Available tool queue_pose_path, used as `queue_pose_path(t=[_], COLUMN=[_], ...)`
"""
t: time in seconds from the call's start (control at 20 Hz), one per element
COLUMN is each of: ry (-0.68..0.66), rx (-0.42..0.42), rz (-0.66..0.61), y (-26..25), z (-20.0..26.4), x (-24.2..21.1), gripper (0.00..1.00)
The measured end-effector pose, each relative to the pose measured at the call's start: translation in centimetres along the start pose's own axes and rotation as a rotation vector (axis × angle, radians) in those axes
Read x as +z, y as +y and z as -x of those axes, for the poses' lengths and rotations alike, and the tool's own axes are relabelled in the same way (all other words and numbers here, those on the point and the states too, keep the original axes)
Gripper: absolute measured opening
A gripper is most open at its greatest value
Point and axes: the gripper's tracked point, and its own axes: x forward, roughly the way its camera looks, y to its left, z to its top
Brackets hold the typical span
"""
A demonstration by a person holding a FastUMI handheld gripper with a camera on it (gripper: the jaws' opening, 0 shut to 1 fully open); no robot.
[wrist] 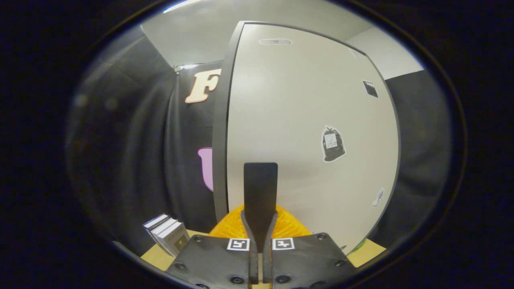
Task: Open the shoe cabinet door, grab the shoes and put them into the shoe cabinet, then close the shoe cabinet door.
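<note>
Jaws of the gripper (260,188) pressed together, nothing between them, pointing at 12 o'clock. Just under and beyond the fingertips an orange ridged item (287,226), maybe a shoe, hard to tell, half hidden. Books (168,235) at 9 o'clock on the tabletop (160,257), near but apart. Straight ahead the shoe cabinet door (297,132), tall, long axis vertical, looks shut or nearly. Its dark edge (220,140) sits at 11 o'clock, the likely place to catch it. Open room left of that edge; right side tight.
</note>
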Motion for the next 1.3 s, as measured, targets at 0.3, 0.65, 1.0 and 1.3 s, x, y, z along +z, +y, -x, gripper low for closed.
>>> queue_pose_path(t=[0.3, 0.65, 1.0, 1.3], ry=[0.001, 0.017, 0.026, 0.045], rx=[0.072, 0.176, 0.290, 0.286], rz=[-0.007, -0.030, -0.025, 0.003], y=[-0.1, -2.4, -8.9, -15.6], z=[1.7, 8.1, 14.5, 17.9], x=[0.3, 1.5, 2.0, 2.2], gripper=[0.06, 0.06, 0.06, 0.05])
